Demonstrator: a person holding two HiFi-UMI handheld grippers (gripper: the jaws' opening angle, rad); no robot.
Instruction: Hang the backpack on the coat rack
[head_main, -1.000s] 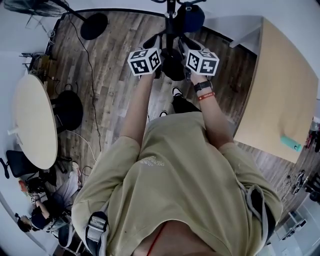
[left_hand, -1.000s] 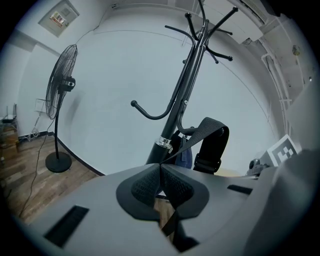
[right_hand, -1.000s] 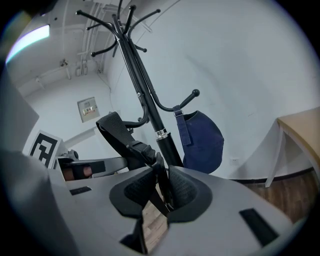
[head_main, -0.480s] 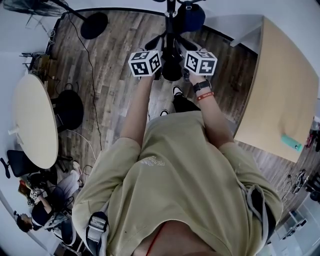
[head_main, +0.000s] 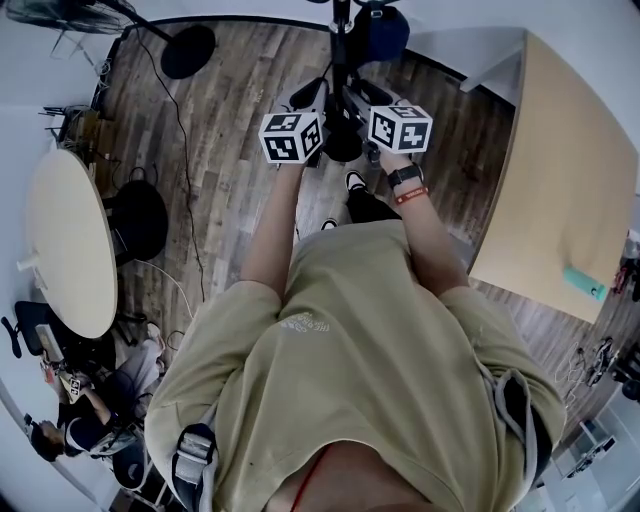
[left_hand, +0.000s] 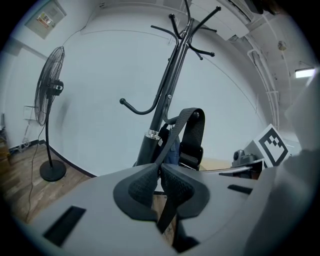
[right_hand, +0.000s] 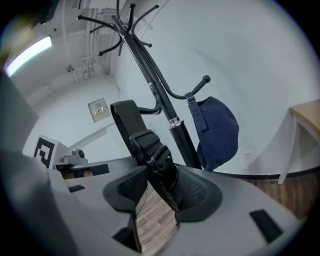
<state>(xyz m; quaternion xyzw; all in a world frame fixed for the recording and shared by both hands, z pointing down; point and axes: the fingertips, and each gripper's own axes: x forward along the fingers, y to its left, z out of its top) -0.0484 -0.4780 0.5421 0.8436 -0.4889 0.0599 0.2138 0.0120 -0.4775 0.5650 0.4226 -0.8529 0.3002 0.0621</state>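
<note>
— What's the room like?
— Wood-plank floor (head_main: 230, 150), white walls. Pale worktop (head_main: 570, 170) at three o'clock, round table (head_main: 65, 240) at nine, coat rack (left_hand: 169, 85) at twelve.
— And the backpack (head_main: 343, 143)?
— Between both tools, just before the rack's pole. The left hand-held gripper (left_hand: 159, 172) is pressed together on a thin strap (left_hand: 175, 135). The right hand-held gripper (right_hand: 159, 177) has just been spreading, with the buckled strap (right_hand: 150, 145) loose against one pad.

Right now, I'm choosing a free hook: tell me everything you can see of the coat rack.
The coat rack is a slim black metal-looking pole before the white wall, with a silver collar, curved mid-height hooks and thin top prongs. A blue cap hangs on one hook; another hook is bare. A backpack strap hangs beside it.
</note>
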